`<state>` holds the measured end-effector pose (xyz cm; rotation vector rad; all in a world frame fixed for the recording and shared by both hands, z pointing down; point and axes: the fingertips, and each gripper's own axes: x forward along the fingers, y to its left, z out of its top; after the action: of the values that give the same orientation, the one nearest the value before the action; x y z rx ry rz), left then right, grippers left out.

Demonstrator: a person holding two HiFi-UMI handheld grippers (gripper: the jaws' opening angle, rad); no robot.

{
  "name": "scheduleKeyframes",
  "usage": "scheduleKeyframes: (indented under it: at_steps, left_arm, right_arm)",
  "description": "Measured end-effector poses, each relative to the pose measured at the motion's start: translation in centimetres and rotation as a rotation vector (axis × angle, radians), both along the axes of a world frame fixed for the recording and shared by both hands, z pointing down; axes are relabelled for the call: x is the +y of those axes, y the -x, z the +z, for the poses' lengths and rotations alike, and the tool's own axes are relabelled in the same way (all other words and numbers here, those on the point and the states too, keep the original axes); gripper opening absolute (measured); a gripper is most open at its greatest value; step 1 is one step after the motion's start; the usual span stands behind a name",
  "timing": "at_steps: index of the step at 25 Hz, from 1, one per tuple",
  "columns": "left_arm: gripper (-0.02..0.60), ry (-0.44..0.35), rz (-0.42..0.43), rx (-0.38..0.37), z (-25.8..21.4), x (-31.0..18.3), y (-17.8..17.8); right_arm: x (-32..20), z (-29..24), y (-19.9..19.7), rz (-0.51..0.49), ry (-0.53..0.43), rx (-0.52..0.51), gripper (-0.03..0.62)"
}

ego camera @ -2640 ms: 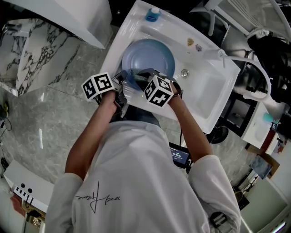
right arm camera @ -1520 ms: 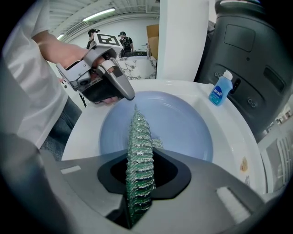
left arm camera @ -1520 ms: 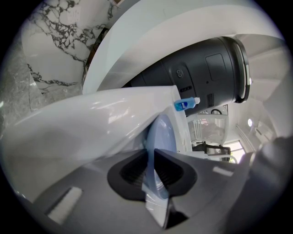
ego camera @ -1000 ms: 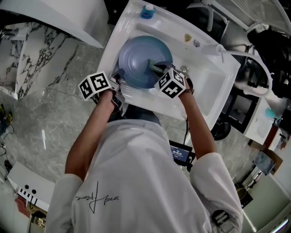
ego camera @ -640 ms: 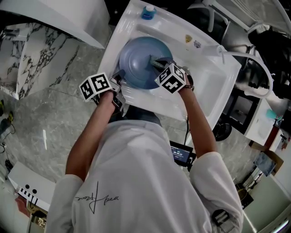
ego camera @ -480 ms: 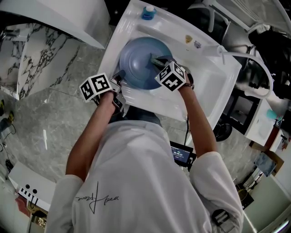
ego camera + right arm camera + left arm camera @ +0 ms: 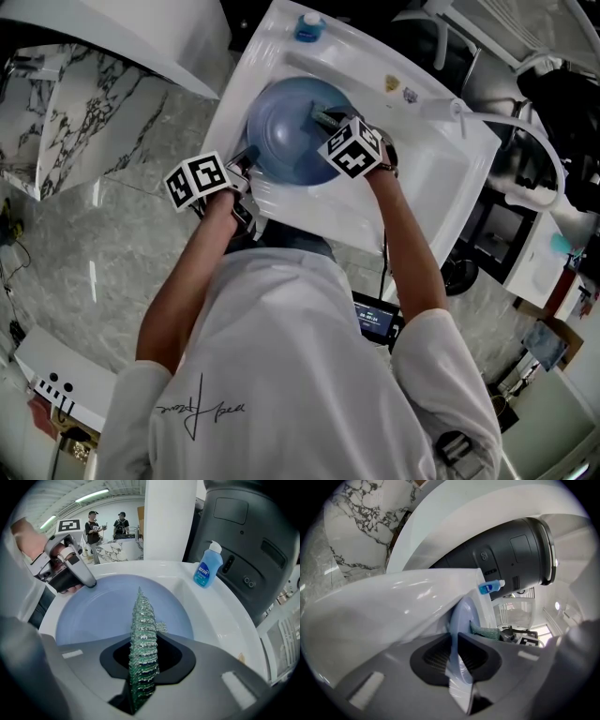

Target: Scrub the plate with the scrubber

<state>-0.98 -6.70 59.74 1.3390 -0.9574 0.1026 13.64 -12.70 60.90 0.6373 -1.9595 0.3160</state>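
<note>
Right, the plate (image 7: pixel 291 122) sits in the sink (image 7: pixel 422 187), tilted up on its edge, with its hollow blue face turned toward my right gripper (image 7: pixel 330 127). My left gripper (image 7: pixel 246 159) is clamped on the plate's rim at the sink's near edge. In the left gripper view that rim runs as a thin pale blue line (image 7: pixel 461 620) straight down between the jaws of the left gripper (image 7: pixel 457 656), which are pressed against both sides of it. My right gripper (image 7: pixel 143 667) is closed on the green mesh scrubber (image 7: pixel 143 639). The scrubber stands on edge between the jaws, thin side up. Its long axis runs straight out from the jaws toward the sink's far rim, and its tip reaches over the middle of the plate (image 7: pixel 108 606). I cannot tell whether the mesh is touching the plate. From the head view the scrubber (image 7: pixel 326 118) is only a small grey-green patch over the plate, on the side nearer the sink's middle. The left gripper view shows it side on (image 7: pixel 485 631), just past the plate's face. The right gripper view alone shows the left gripper (image 7: pixel 86 581) biting the rim. A blue bottle (image 7: pixel 206 571) stands on the sink's far rim.
</note>
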Motion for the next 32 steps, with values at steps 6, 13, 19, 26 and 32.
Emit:
scheduleKeyframes:
  at_steps: [6,13,19,26,32]
  left_arm:
    - [0.1,-0.008,-0.014,-0.012,0.0,0.0,0.0]
    - [0.103,-0.026,-0.018,-0.01,-0.3,0.1,-0.1]
    - [0.103,-0.055,-0.072,-0.011,-1.4,-0.3,0.1]
    - [0.103,-0.082,-0.082,-0.03,-2.6,-0.7,0.9]
    - [0.103,-0.143,0.007,-0.132,-3.8,-0.3,1.4]
  right_arm:
    - [0.0,-0.2,0.0,-0.017,-0.021,-0.009,0.061]
    - [-0.3,-0.9,0.2,-0.014,-0.056,-0.072,0.061]
    - [-0.5,-1.9,0.0,0.011,-0.067,-0.138,0.061]
    - [-0.4,-3.2,-0.8,0.072,-0.079,-0.194,0.061]
    - [0.6,-5.1,-1.3,0.173,-0.085,-0.251,0.061]
